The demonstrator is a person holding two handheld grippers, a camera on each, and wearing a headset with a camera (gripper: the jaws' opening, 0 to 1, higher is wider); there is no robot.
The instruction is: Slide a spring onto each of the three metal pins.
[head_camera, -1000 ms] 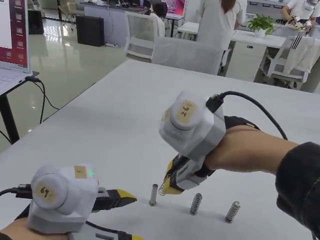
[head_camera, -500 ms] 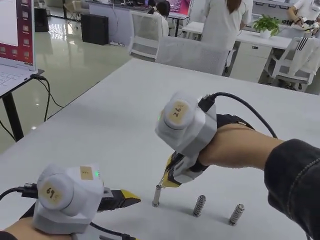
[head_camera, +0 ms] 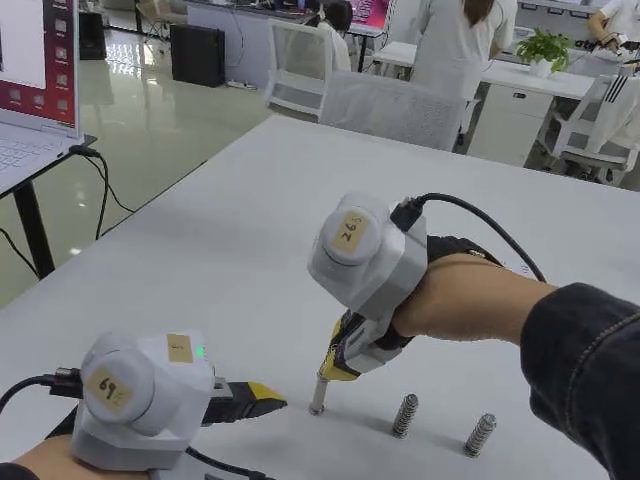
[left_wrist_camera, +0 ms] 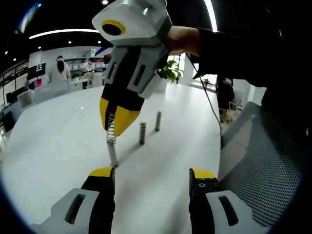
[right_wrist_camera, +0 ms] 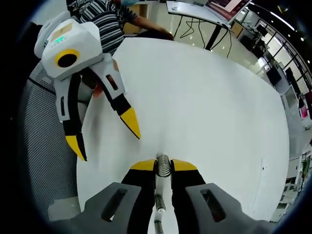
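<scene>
While the right hand-held gripper (head_camera: 328, 372) squeezes the small curly metal spring (left_wrist_camera: 111, 128) right on top of the thin standing metal pin (left_wrist_camera: 113, 155) on the white counter (head_camera: 250, 220), and the left hand-held gripper (left_wrist_camera: 152, 171) waits open nearby, push straight down slowly so the pin does not tip over.

- Head view: set high behind both grippers, faced forward and down across the white table (head_camera: 250, 220), at middle range.
- Left gripper view: carried low over the table and faced almost level across it. The right gripper (left_wrist_camera: 115, 127) is seen close ahead, from below.
- Right gripper view: held above the table and faced steeply down. The spring (right_wrist_camera: 163, 165) is seen nearest the lens, the left gripper (right_wrist_camera: 109, 145) at upper left.
- Shared by all three: the table patch between the grippers.
</scene>
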